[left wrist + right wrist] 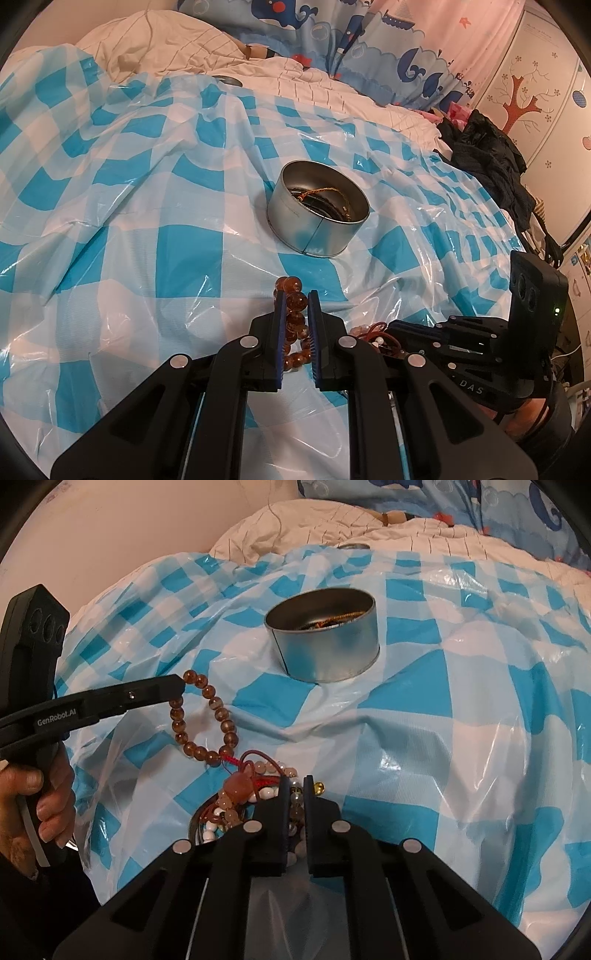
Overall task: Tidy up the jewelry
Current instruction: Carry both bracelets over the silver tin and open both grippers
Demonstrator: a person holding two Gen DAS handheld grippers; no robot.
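An amber bead bracelet point(295, 301) is pinched between the blue pads of my left gripper point(297, 295), which is shut on it. In the right wrist view the same bracelet point(218, 716) hangs as a loop from the left gripper point(181, 685), just above the sheet. My right gripper point(296, 781) is down in a tangle of jewelry point(240, 797) with red cord and pale beads. Its jaws are shut on a pale bead string point(295, 799). A round metal tin point(306, 229) point(332, 653) stands beyond both grippers with chains inside.
A blue and white checked plastic sheet point(147, 221) covers the bed, wrinkled and glossy. A tin lid point(229, 79) lies at its far edge by a white quilt point(166, 40). Dark clothes point(487, 158) are heaped at the right. A person's hand point(48, 801) grips the left handle.
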